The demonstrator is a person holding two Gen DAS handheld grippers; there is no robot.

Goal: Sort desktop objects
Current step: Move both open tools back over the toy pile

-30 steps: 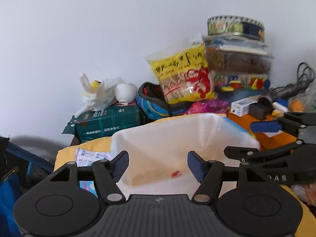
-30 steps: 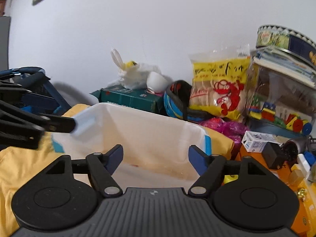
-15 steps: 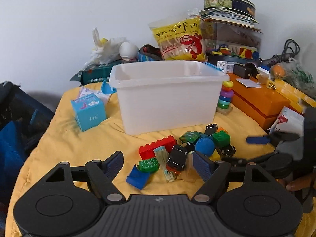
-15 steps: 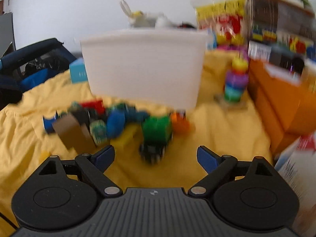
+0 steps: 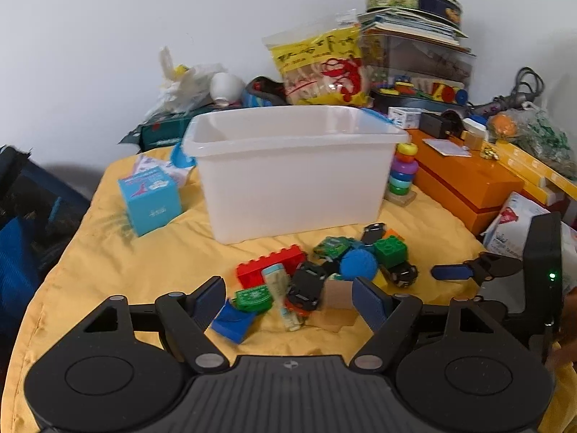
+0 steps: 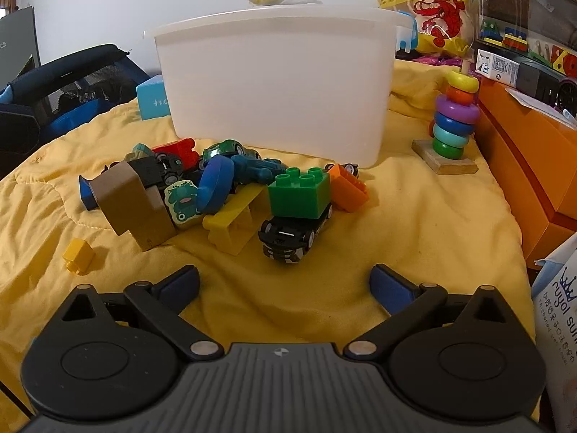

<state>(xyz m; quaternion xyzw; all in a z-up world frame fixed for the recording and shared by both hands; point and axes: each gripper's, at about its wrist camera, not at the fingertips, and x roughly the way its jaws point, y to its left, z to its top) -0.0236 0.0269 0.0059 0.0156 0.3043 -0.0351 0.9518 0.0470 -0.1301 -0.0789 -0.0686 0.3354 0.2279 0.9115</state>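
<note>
A pile of toys lies on the yellow cloth in front of a white plastic bin (image 5: pixel 288 173). In the pile are a red brick (image 5: pixel 268 270), a blue ball (image 5: pixel 359 263), a green brick (image 6: pixel 299 195) on a black toy car (image 6: pixel 292 234), a yellow brick (image 6: pixel 234 223), an orange brick (image 6: pixel 348 187) and a brown block (image 6: pixel 133 205). My left gripper (image 5: pixel 288 301) is open and empty, low over the near side of the pile. My right gripper (image 6: pixel 285 283) is open and empty, a short way before the black car. A small yellow piece (image 6: pixel 77 254) lies apart on the left.
A ring stacker (image 6: pixel 452 122) stands right of the bin, beside an orange box (image 5: pixel 465 184). A light blue cube box (image 5: pixel 149 198) sits left of the bin. Snack bag (image 5: pixel 321 68), tins and clutter line the wall. A dark bag (image 6: pixel 54 90) lies off the left edge.
Both grippers have drawn back from over the bin and come down low in front of the toy pile. Both stay open and empty.
</note>
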